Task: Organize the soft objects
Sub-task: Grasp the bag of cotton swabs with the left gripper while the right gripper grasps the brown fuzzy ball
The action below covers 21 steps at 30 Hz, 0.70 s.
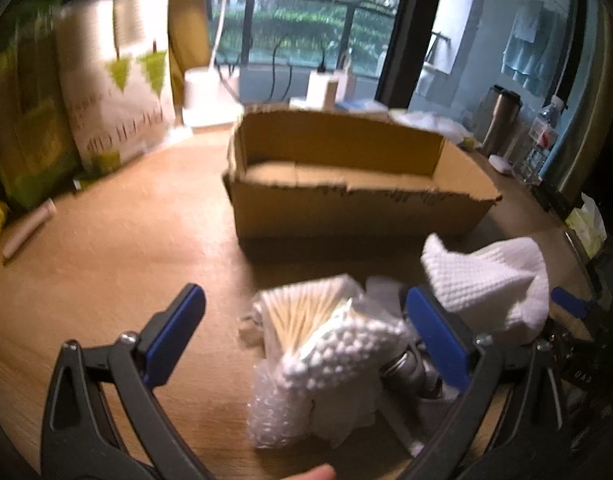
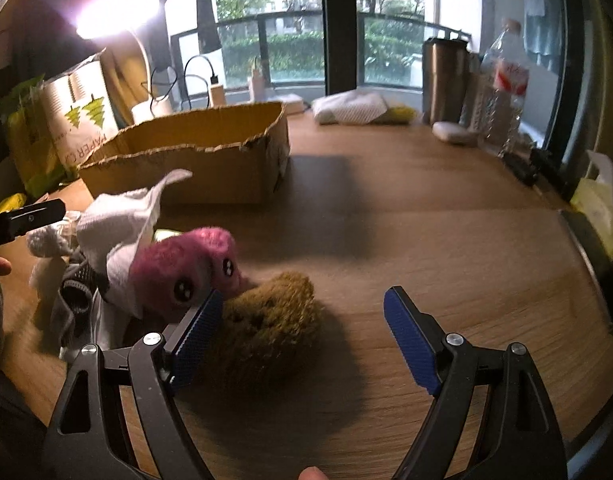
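An open cardboard box [image 1: 346, 184] stands mid-table; it also shows in the right wrist view [image 2: 194, 164]. My left gripper [image 1: 306, 312] is open, its jaws on either side of a plastic pack of cotton swabs [image 1: 318, 328] on bubble wrap. A white waffle cloth [image 1: 490, 280] lies to the right. My right gripper [image 2: 302, 312] is open over a brown furry toy [image 2: 270, 320]. A pink plush with eyes [image 2: 186, 264] and the white cloth [image 2: 114, 224] lie left of it.
Paper towel packs [image 1: 118, 76] stand at the back left. A steel tumbler [image 2: 442, 80], a water bottle [image 2: 502, 88] and a folded white cloth [image 2: 350, 108] sit at the back right. A tissue bag [image 2: 602, 200] is at the right edge. Grey fabric [image 2: 74, 292] lies by the pile.
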Each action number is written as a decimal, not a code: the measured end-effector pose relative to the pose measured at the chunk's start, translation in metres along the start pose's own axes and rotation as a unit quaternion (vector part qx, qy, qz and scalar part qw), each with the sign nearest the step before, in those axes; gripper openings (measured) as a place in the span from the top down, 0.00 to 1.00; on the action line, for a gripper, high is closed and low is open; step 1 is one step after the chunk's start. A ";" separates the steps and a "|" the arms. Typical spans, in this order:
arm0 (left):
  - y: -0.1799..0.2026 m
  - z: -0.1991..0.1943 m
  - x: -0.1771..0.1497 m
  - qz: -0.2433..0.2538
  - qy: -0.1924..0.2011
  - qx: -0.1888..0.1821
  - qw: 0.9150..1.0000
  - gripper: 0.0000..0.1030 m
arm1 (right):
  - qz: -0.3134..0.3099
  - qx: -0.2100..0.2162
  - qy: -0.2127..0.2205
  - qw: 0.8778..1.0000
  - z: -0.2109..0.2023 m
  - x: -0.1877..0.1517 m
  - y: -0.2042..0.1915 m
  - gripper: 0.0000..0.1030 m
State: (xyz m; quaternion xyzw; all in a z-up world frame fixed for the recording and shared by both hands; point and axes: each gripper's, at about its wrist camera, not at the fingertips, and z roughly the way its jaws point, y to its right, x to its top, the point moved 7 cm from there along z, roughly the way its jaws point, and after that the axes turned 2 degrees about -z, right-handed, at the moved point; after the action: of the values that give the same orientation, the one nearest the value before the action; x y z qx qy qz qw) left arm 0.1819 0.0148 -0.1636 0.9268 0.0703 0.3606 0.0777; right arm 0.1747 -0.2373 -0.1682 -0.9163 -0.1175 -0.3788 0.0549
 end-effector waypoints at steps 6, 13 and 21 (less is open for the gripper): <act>-0.005 0.008 -0.010 -0.021 -0.029 -0.027 0.999 0.26 | 0.013 0.024 -0.012 1.000 0.007 -0.004 -0.003 0.20; -0.005 0.009 -0.017 -0.022 -0.043 -0.041 0.998 0.47 | 0.003 0.058 -0.008 0.998 0.003 -0.005 -0.013 0.53; -0.003 -0.006 -0.013 -0.022 -0.027 -0.059 0.998 0.52 | -0.009 0.036 0.019 0.999 -0.014 0.008 -0.004 0.61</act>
State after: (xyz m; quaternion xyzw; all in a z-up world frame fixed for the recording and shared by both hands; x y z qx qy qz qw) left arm 0.1683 0.0162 -0.1688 0.9283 0.0673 0.3372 0.1416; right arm 0.1696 -0.2348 -0.1523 -0.9053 -0.1385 -0.3922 0.0862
